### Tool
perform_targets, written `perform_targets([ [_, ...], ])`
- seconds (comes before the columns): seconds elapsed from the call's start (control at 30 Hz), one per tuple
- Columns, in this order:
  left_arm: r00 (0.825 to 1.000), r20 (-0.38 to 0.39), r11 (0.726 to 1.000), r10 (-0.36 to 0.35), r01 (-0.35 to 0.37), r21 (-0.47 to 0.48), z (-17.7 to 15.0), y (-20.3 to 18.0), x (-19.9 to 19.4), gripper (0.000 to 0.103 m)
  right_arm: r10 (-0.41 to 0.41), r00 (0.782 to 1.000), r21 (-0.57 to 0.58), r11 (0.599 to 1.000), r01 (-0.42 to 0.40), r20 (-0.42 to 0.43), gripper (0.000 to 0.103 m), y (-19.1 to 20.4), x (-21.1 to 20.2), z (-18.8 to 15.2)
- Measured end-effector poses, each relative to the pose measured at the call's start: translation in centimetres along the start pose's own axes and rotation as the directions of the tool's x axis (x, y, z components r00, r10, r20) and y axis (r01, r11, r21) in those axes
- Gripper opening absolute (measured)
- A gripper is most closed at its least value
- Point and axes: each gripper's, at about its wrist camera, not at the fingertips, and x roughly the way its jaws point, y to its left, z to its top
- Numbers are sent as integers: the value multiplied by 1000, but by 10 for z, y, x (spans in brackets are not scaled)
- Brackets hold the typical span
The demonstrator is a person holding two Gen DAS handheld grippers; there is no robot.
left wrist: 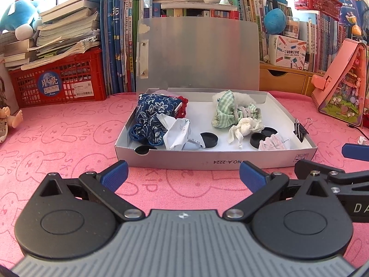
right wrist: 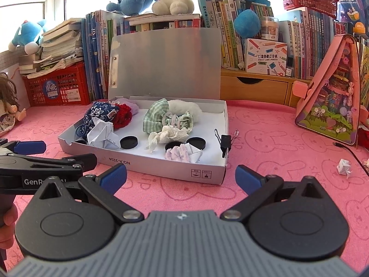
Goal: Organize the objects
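A grey open box [left wrist: 207, 160] [right wrist: 143, 159] with its lid standing up lies on the pink mat. Inside are a blue floral cloth [left wrist: 150, 117] [right wrist: 96, 113], crumpled white paper [left wrist: 177, 131] [right wrist: 102, 133], a green checked cloth [left wrist: 228, 110] [right wrist: 159, 115], white tissue [left wrist: 244, 127] [right wrist: 170, 133], black round lids [left wrist: 208, 139] [right wrist: 129, 142] and a small pink-and-white piece [left wrist: 272, 143] [right wrist: 180, 154]. A black binder clip [left wrist: 299, 130] [right wrist: 224, 142] sits on the box's right wall. My left gripper [left wrist: 183, 173] is open and empty in front of the box. My right gripper [right wrist: 181, 175] is open and empty too.
A red crate [left wrist: 57, 83] with stacked books stands back left, rows of books and plush toys behind. A pink triangular toy house [left wrist: 341, 85] [right wrist: 332, 92] stands right. A small crumpled paper [right wrist: 344, 166] and a black cable [right wrist: 350, 152] lie on the mat right. A doll [right wrist: 9, 108] sits far left.
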Motion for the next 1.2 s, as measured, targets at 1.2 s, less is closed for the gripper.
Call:
perform_targets([
  [1.2, 995, -91, 999, 46, -47, -15, -75, 17, -36, 103, 9, 992, 1, 1000, -9, -125, 103, 15, -17, -65],
])
